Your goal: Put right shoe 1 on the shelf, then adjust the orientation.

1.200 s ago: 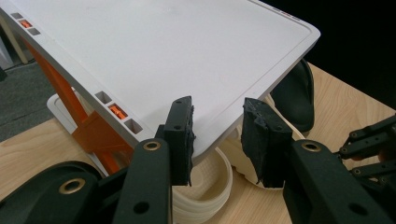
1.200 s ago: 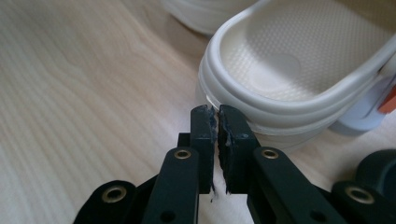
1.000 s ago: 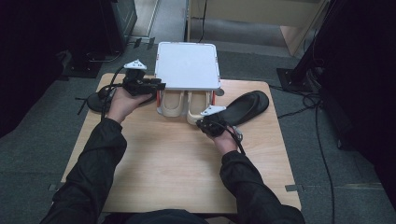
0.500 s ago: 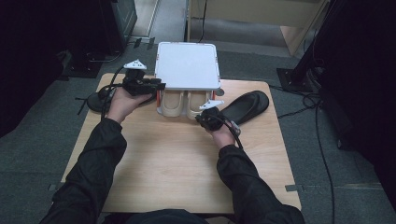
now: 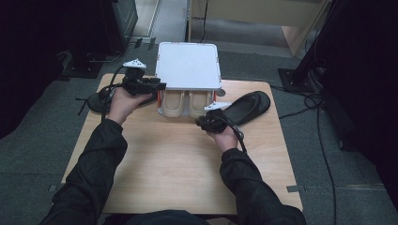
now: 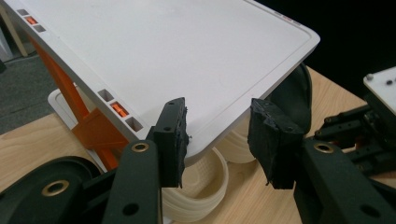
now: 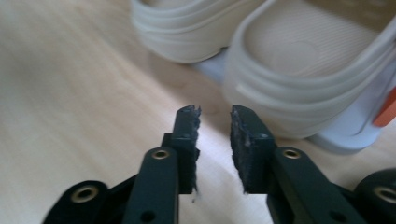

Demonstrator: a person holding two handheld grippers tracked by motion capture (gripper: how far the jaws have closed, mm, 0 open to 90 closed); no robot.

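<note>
A white shoe rack (image 5: pixel 187 65) with orange struts (image 6: pixel 93 130) stands at the table's far middle. A pair of cream slippers (image 5: pixel 184 102) lies under its top shelf (image 6: pixel 163 56). My left gripper (image 5: pixel 157 86) is at the shelf's left front corner. Its jaws have just been opening, and in the left gripper view (image 6: pixel 219 126) they stand apart with the shelf's edge between them, not pressed. My right gripper (image 5: pixel 202 122) hovers low over the table in front of the right cream slipper (image 7: pixel 299 60). Its jaws (image 7: pixel 215 116) have also just been opening, with nothing between them.
One black slipper (image 5: pixel 246 107) lies on the wooden table (image 5: pixel 178 164) right of the rack. Another black slipper (image 5: pixel 96 101) lies at the left edge behind my left hand. Dark floor, cables and furniture surround the table.
My right gripper has drawn back a little from the cream slippers toward the near side. The left hand has stayed beside the rack.
</note>
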